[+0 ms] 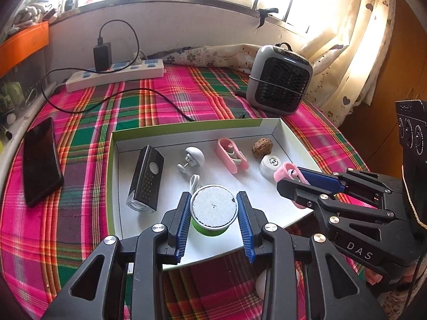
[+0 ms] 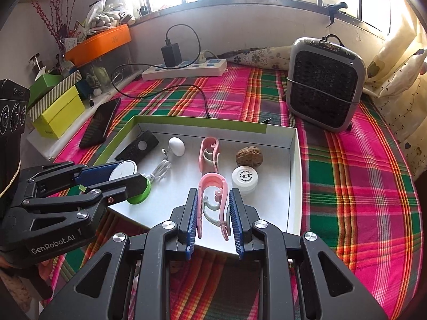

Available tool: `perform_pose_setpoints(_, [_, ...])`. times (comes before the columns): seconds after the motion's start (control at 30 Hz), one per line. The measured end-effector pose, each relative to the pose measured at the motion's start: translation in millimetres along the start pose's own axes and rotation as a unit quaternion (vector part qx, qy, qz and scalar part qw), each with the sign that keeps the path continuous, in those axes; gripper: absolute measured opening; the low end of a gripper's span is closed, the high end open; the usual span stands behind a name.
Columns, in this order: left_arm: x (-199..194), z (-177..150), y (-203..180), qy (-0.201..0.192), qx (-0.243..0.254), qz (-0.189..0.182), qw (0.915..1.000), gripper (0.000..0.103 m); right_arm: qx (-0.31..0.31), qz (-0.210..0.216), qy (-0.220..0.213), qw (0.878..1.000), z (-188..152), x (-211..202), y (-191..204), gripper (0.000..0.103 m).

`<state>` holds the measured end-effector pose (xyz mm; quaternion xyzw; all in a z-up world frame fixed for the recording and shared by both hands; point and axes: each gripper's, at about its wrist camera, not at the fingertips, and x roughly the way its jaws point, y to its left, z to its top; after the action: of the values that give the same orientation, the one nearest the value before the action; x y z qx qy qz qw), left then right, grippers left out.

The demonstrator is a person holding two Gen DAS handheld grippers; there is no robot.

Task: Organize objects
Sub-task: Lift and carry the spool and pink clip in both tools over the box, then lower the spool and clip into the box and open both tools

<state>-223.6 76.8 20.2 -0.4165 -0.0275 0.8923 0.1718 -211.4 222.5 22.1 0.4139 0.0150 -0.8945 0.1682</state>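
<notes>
While both hands work over the white tray [image 1: 269,126], I read this as sorting small items into rows inside it. My left tool [image 1: 213,210] straddles the green tub [image 1: 213,214], blue pads at either side of its white lid; they look touching or very nearly so, and I cannot tell for certain if the tub is clamped or only bracketed. It sits near the tray's front edge, beside a coiled white cable [image 1: 194,181], probably so it lines up below the black lamp [image 1: 145,178] and the white plug [image 1: 192,158].

My right tool [image 2: 213,213] stands about half open, with the pink clip [image 2: 213,200] between its pads [image 2: 193,213]. The clip's legs seem pressed against the pads, so I judge it held. It hangs over the tray's front, in line with a second pink clip [image 2: 209,154] further back, next to the white jar [image 2: 244,178] and the walnut [image 2: 249,156], likely grouping like with like.
</notes>
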Motion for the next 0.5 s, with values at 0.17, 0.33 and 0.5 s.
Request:
perform_pose_setpoints(0.17, [8.8,0.8,3.2,0.007,-0.001,0.000,1.0000,0.032,0.001,0.005,0.014,1.000,1.0,13.5,-1.5,0.024])
perform_pose_setpoints(0.33, [15.2,1.8,5.0,0.012,0.002,0.003,0.9999,0.032,0.006,0.007,0.023,1.000,2.1,23.0,-4.6,0.024])
perform_pose_setpoints(0.5, [17.1,2.8,4.5,0.011,0.005,0.002,0.9999,0.032,0.006,0.004,0.027,1.000,2.0,28.5,-5.8,0.024])
